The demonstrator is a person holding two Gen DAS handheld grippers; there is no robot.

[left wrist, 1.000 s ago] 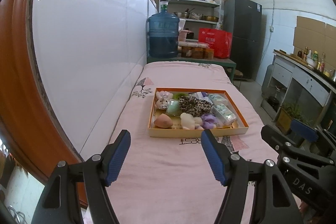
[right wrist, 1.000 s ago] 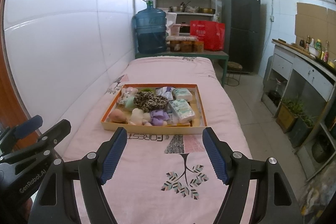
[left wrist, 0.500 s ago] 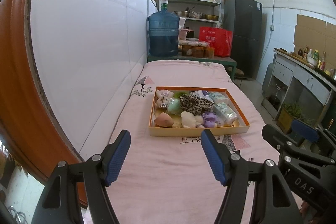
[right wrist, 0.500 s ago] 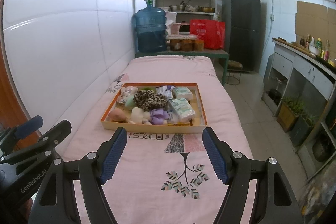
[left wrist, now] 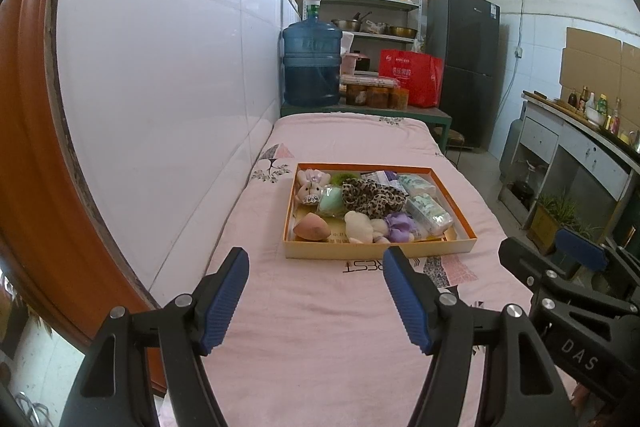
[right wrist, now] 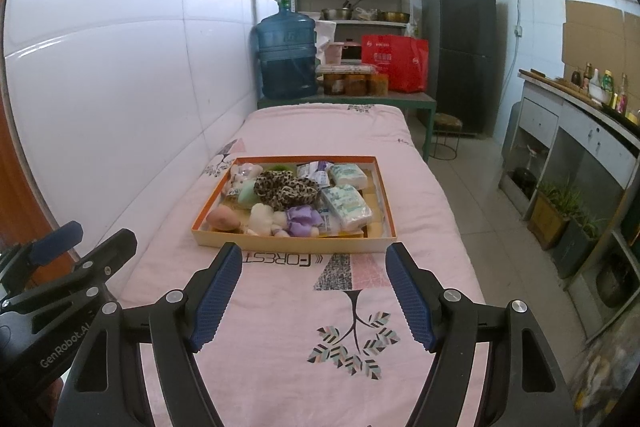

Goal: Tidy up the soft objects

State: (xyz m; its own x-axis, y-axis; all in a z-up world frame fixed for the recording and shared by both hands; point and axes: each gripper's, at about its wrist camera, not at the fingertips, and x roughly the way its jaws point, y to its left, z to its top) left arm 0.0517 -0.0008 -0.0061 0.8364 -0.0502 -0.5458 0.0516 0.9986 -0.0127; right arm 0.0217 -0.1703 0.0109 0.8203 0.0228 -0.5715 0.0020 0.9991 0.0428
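Note:
An orange-rimmed shallow box (left wrist: 376, 251) (right wrist: 296, 243) lies on a pink bedspread, filled with soft things: a leopard-print scrunchie (left wrist: 372, 195) (right wrist: 282, 187), a peach-shaped sponge (left wrist: 311, 227) (right wrist: 222, 218), a cream plush (left wrist: 360, 227), a purple flower (left wrist: 400, 227) (right wrist: 302, 217), a mint pouch (left wrist: 331, 200), a small plush bunny (left wrist: 309, 185) and tissue packs (left wrist: 428, 211) (right wrist: 346, 205). My left gripper (left wrist: 316, 263) and my right gripper (right wrist: 314, 259) hover side by side short of the box's near edge, both open with nothing between the blue pads.
A white tiled wall (right wrist: 120, 75) runs along the bed's left side. Beyond the bed stand a blue water jug (left wrist: 312, 67), jars, a red bag (right wrist: 394, 61), shelves and a dark fridge (left wrist: 464, 67). Counter and potted plants (right wrist: 560, 203) line the right aisle.

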